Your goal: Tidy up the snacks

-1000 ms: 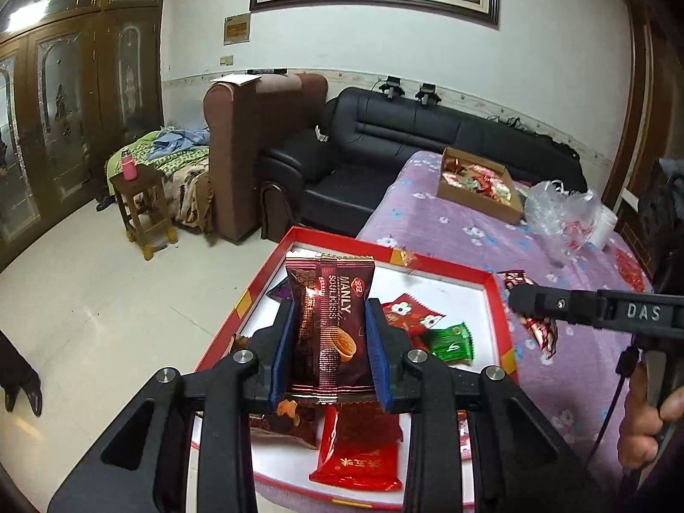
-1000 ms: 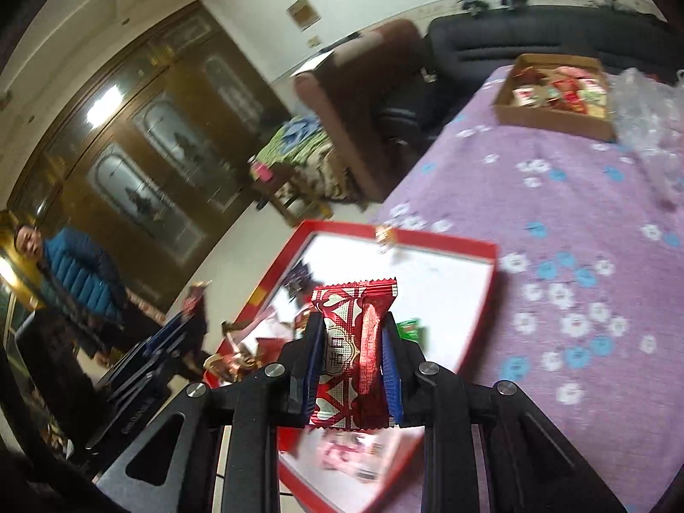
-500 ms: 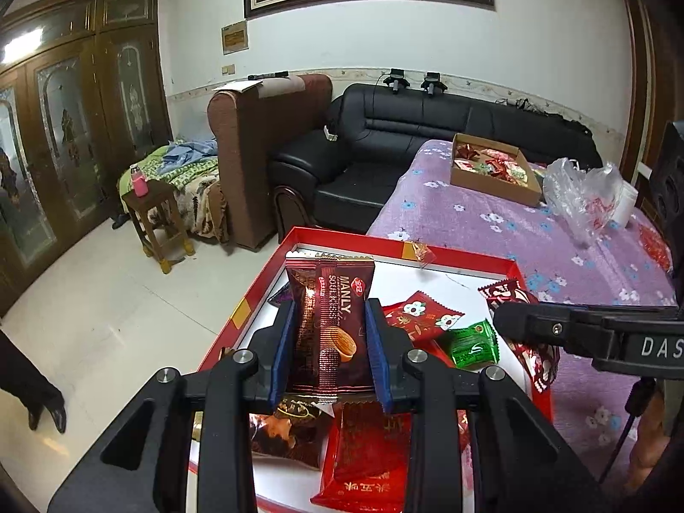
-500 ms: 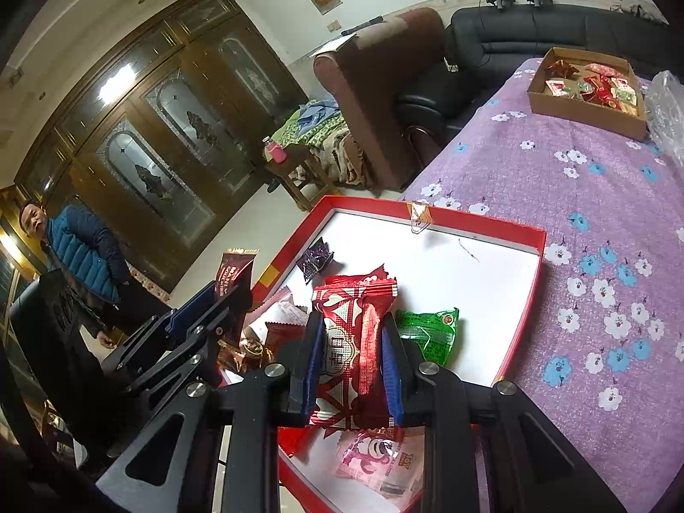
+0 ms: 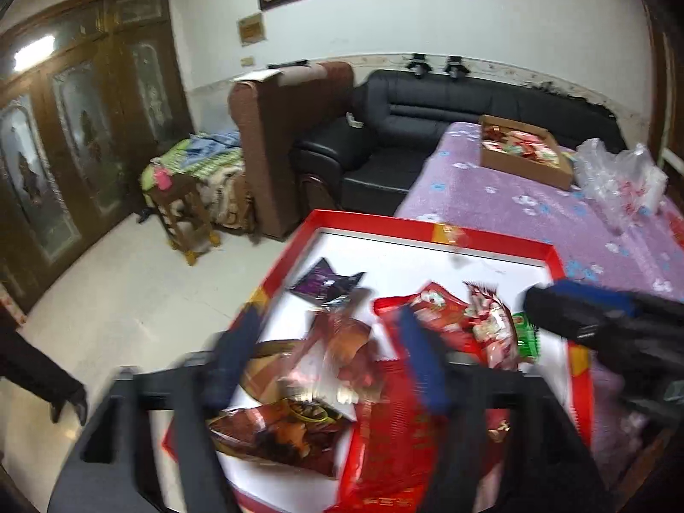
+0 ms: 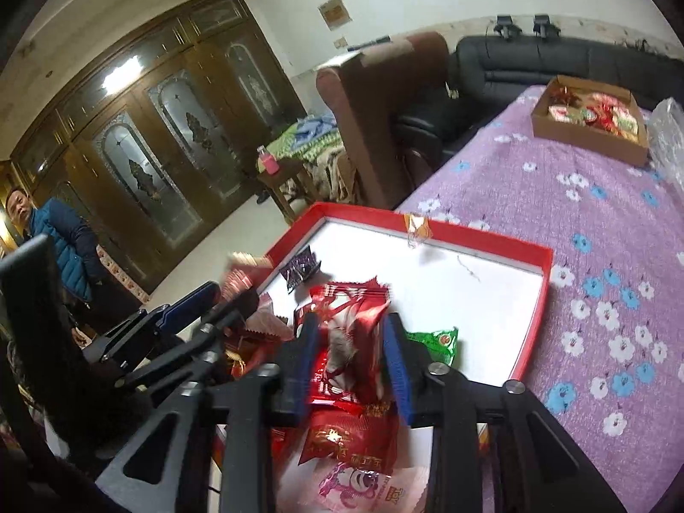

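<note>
A red-rimmed white tray [image 5: 491, 244] sits on the purple flowered cloth, also in the right wrist view [image 6: 504, 243], with several snack packets in it. My left gripper [image 5: 329, 359] is open and blurred over the tray's near left; the brown Manly packet [image 5: 346, 346] lies loose between its spread fingers. My right gripper [image 6: 350, 350] has widened around the red-and-white packet [image 6: 348, 325], which still stands between the blue pads above the tray. A green packet [image 6: 434, 342] and a dark purple packet [image 6: 301, 267] lie on the tray floor.
A cardboard box of sweets [image 6: 590, 122] stands at the far end of the cloth, beside a clear plastic bag [image 5: 620, 175]. A black sofa [image 5: 427, 124] and brown armchair [image 5: 282, 128] stand beyond. A man in a blue jacket [image 6: 51, 235] stands left.
Both grippers dropped toward the tray. The left jaws spread and let go of the brown Manly packet. The right jaws widened around the red-and-white packet.
</note>
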### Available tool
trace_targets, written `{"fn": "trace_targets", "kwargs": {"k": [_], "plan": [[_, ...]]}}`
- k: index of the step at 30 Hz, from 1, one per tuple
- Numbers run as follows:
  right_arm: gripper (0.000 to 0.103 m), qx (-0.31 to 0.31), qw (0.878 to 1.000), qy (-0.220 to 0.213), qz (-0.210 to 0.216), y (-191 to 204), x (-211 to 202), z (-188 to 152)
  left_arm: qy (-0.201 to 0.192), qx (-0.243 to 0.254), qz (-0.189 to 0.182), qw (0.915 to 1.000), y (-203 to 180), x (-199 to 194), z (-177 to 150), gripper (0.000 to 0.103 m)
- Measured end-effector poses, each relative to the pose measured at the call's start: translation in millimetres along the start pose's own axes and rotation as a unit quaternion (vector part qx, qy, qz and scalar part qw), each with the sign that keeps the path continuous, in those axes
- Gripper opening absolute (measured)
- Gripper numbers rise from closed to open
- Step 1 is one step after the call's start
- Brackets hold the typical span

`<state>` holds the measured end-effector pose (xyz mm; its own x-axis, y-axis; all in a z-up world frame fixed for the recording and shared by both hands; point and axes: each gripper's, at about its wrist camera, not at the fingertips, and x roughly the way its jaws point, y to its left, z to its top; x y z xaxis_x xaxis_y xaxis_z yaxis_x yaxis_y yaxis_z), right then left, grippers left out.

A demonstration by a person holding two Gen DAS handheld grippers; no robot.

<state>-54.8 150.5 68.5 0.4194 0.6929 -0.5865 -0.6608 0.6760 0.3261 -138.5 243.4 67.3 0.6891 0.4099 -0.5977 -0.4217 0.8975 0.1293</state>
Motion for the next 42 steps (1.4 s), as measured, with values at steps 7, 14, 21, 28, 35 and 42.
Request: {"fn": "trace_targets", "kwargs": {"k": [7,14,21,28,35,42], "plan": [[0.057,0.023,0.999,-0.033,-0.002,-14.8,-28.3,-5.4,-0.016,-0.009,0.016,0.9997,7.6,-16.3,-2.9,0.084],[0.058,0.000,0.999,-0.039,-0.004,-1.9,-45.4,-17.4,-0.038,-0.017,0.019,0.9990,14.2,-42.5,-2.2,0.084],[0.058,-0.015,0.998,-0.054,-0.006,-0.6,-62.2,-25.2,-0.057,0.001,-0.015,0.9983,-1.0,-55.0,4.7,0.084],[0.058,0.013,0.997,-0.076,-0.021,-26.4,-80.6,-24.6,-0.100,-0.005,-0.051,0.9937,-0.5,-72.2,6.5,0.086],[0.058,0.032,0.997,-0.071,-0.025,-36.3,-78.7,-26.7,-0.137,-0.033,-0.073,0.9873,16.1,-85.5,7.2,0.091],[0.058,0.010,0.998,-0.063,-0.029,-24.0,-75.6,-32.7,-0.164,-0.060,-0.058,0.9830,36.1,-89.9,1.9,0.103]]}}
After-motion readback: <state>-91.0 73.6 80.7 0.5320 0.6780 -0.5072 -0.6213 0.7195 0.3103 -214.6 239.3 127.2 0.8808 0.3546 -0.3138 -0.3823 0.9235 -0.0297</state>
